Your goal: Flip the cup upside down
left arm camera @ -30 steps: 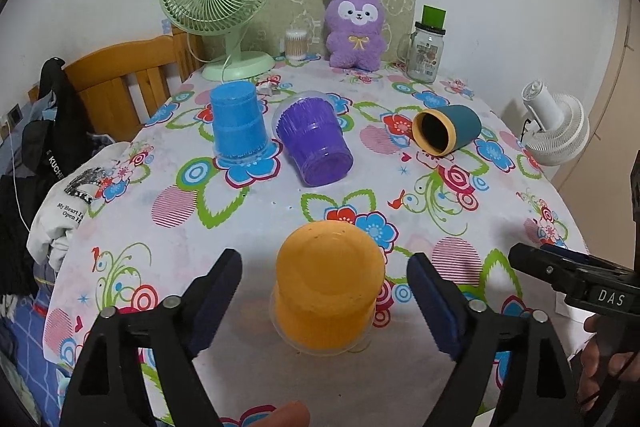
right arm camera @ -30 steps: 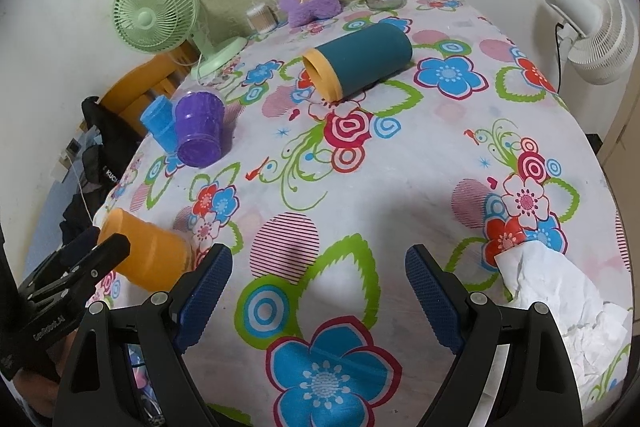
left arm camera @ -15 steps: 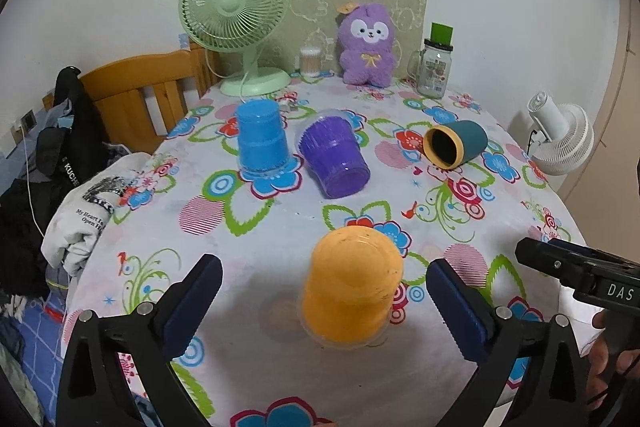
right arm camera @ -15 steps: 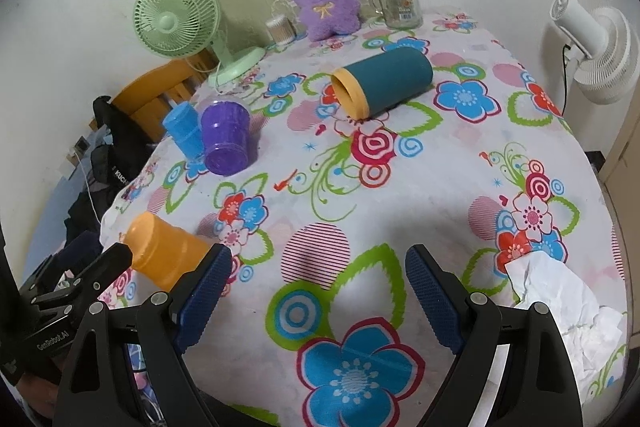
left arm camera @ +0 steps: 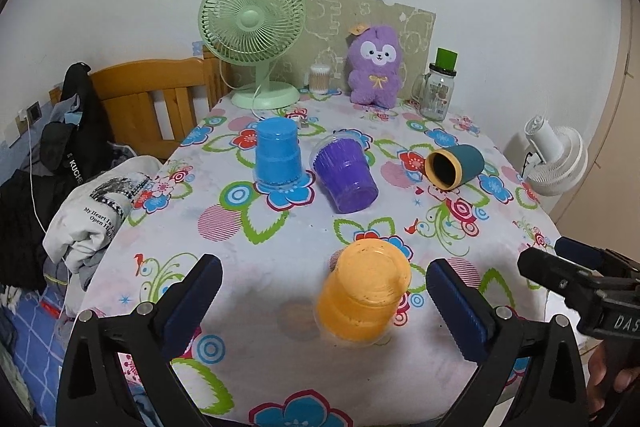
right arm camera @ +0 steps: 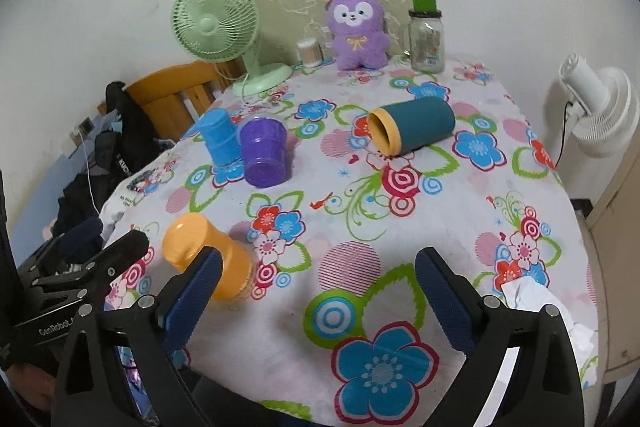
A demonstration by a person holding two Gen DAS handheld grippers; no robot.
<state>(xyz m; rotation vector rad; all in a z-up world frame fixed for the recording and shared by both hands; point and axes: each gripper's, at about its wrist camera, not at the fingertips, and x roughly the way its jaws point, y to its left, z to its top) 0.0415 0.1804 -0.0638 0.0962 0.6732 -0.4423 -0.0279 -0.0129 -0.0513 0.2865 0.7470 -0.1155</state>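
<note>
An orange cup (left arm camera: 362, 301) stands upside down on the flowered tablecloth (left arm camera: 280, 239), near the front edge; it also shows in the right wrist view (right arm camera: 208, 259). My left gripper (left arm camera: 324, 301) is open and empty, its fingers on either side of the cup and apart from it. My right gripper (right arm camera: 316, 287) is open and empty over the cloth, right of the orange cup. A blue cup (left arm camera: 278, 153) and a purple cup (left arm camera: 346, 173) stand upside down further back. A teal cup with a yellow rim (left arm camera: 454, 167) lies on its side.
A green fan (left arm camera: 254, 35), cotton-swab jar (left arm camera: 320, 79), purple plush toy (left arm camera: 374, 67) and glass jar (left arm camera: 438, 89) line the table's back. A wooden chair with clothes (left arm camera: 132, 99) is at the left. A white fan (left arm camera: 556, 155) stands at the right. Crumpled tissue (right arm camera: 536, 299) lies front right.
My left gripper has drawn back and up from the orange cup, which stays upside down on the table. My right gripper has also pulled back and risen a little.
</note>
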